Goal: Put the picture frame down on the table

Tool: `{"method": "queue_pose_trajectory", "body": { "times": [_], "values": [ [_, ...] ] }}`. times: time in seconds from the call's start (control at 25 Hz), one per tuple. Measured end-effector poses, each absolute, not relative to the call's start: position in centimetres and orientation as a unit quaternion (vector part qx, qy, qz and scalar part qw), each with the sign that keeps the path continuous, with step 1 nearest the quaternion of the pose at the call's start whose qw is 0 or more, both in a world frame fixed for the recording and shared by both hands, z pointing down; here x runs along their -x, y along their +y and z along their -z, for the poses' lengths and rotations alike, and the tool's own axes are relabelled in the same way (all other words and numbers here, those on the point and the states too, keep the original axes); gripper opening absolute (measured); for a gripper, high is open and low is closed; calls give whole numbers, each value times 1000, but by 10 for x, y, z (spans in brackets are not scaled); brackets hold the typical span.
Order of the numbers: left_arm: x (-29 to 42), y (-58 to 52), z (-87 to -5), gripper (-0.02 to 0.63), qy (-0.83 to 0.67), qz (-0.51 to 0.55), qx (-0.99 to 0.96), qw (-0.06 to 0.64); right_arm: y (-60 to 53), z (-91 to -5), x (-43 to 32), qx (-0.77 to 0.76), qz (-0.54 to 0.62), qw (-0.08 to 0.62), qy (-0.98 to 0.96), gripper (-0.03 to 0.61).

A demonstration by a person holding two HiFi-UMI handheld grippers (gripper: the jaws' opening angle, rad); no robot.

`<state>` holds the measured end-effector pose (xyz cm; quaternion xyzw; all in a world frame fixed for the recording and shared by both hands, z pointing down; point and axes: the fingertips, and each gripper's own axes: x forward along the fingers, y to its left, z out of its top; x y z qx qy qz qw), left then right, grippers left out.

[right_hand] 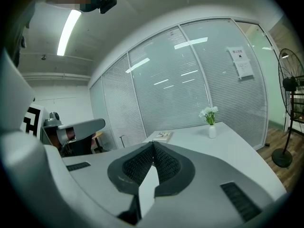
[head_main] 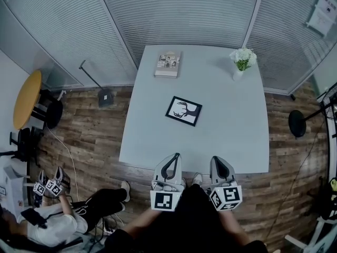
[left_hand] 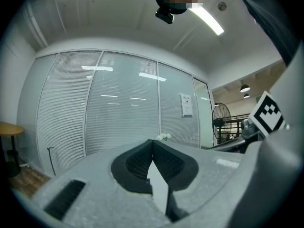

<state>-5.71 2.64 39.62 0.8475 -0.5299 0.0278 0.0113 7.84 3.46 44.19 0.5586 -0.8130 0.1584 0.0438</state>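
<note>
The picture frame point(head_main: 184, 110) lies flat in the middle of the white worktop point(head_main: 231, 136), deer print up; the left hand-held gripper point(head_main: 176, 157) and right hand-held gripper point(head_main: 216, 161) hover at the near edge, jaws pressed together on nothing; bare worktop separates them from the frame; a book point(head_main: 168, 64) and a vase of flowers point(head_main: 242, 62) stand at the far side.
</note>
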Motion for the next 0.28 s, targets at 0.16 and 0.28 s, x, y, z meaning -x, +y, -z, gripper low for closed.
{"method": "queue_pose_trajectory", "body": {
  "times": [0.16, 0.28],
  "values": [
    [56, 26, -399, 17, -529, -30, -848, 15, 35, -443, -79, -558, -157, 42, -814, 12],
    [53, 26, -399, 17, -525, -33, -850, 9, 36, -443, -81, -559, -156, 42, -814, 12]
  ]
}}
